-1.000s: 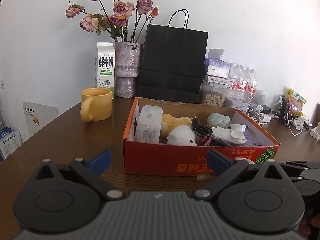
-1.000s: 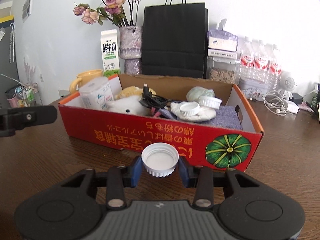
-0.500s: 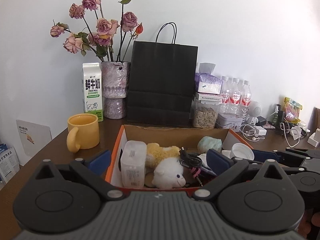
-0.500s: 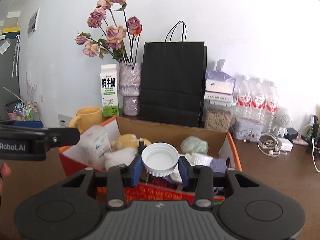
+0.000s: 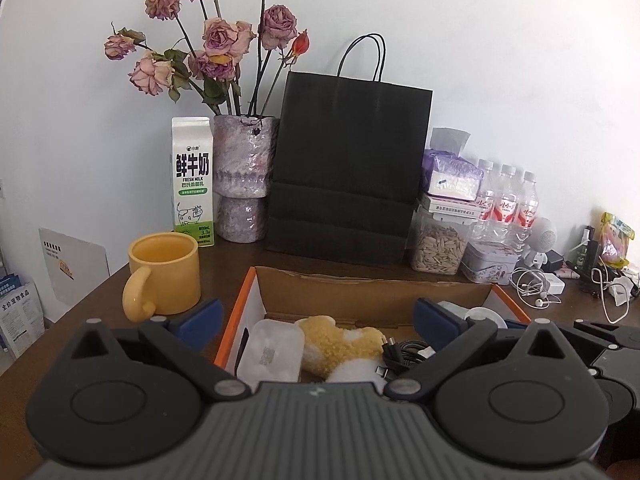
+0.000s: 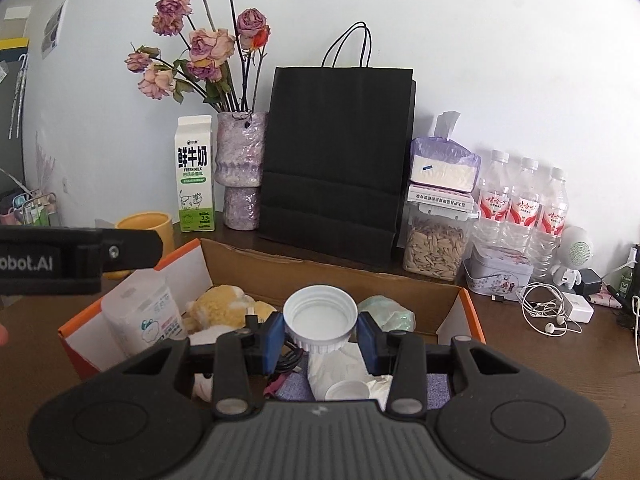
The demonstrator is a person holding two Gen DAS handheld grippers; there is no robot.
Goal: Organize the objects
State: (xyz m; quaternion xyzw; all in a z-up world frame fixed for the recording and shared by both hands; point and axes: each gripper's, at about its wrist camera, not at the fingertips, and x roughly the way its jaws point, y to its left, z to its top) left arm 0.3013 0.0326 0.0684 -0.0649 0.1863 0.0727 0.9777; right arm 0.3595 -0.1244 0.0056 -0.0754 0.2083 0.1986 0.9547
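Observation:
My right gripper is shut on a white screw cap, open side up, and holds it above the inside of the red-orange cardboard box. In the box lie a white plastic container, a yellow plush toy, a black cable, a pale green bundle, white tissue and another white cap. My left gripper is open with nothing between its blue pads, hovering over the box's near left part. The cap and part of the right gripper show at the left wrist view's right edge.
Behind the box stand a yellow mug, a milk carton, a vase of dried roses, a black paper bag, a seed jar, water bottles and a tin. Earphones and chargers lie on the brown table at right.
Both grippers rose and moved forward from in front of the box's printed front wall to above its inside. The right one kept the cap in its grip.

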